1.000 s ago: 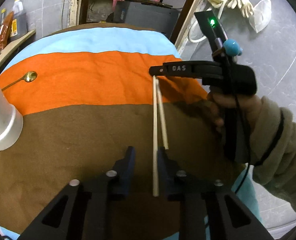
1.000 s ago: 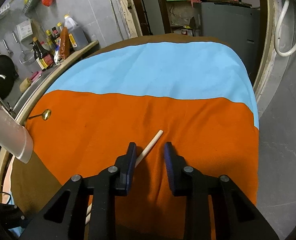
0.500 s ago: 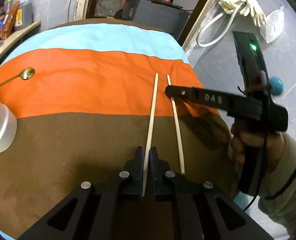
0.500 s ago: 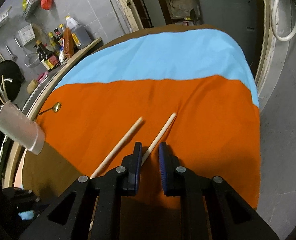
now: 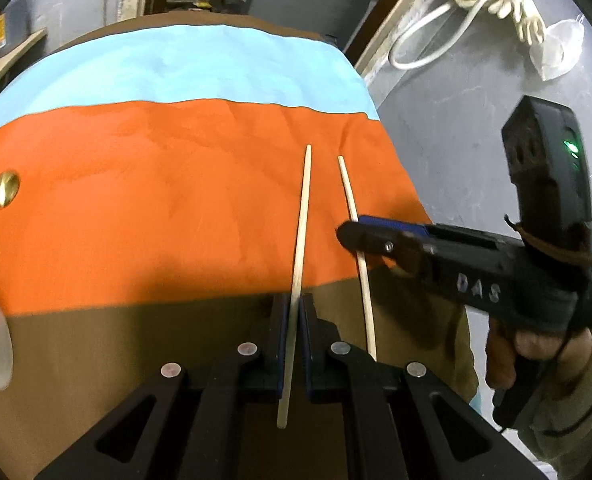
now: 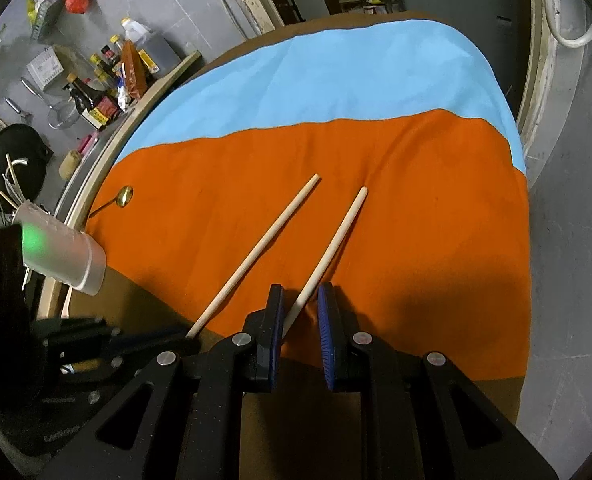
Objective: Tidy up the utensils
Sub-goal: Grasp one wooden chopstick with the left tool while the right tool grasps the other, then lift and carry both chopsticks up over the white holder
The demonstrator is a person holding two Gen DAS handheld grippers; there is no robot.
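Chopsticks, two of them, are seen lying lengthwise on the cloth-covered worktop [image 5: 144,168], side by side and slightly apart, their far tips on the orange band and their near ends over the brown band. The left chopstick [image 5: 300,240] is clamped between the closed fingers of the left gripper [image 5: 292,332], with its near end sticking out behind the pads. The right chopstick [image 6: 327,248] runs in between the fingers of the right gripper [image 6: 300,320], which are parted with a clear gap; the stick lies close to the left pad, and whether it is touched cannot be told. In the left wrist view the right gripper [image 5: 359,236] is seen reaching across the same chopstick [image 5: 355,232] from the right side, held by a hand [image 5: 535,348]. A gold spoon [image 5: 6,192] rests on the orange band near the left edge of the cloth, well apart from the chopsticks. A white cup [image 6: 62,252] holding a few sticks stands at the left edge of the worktop, beside the spoon [image 6: 124,195].
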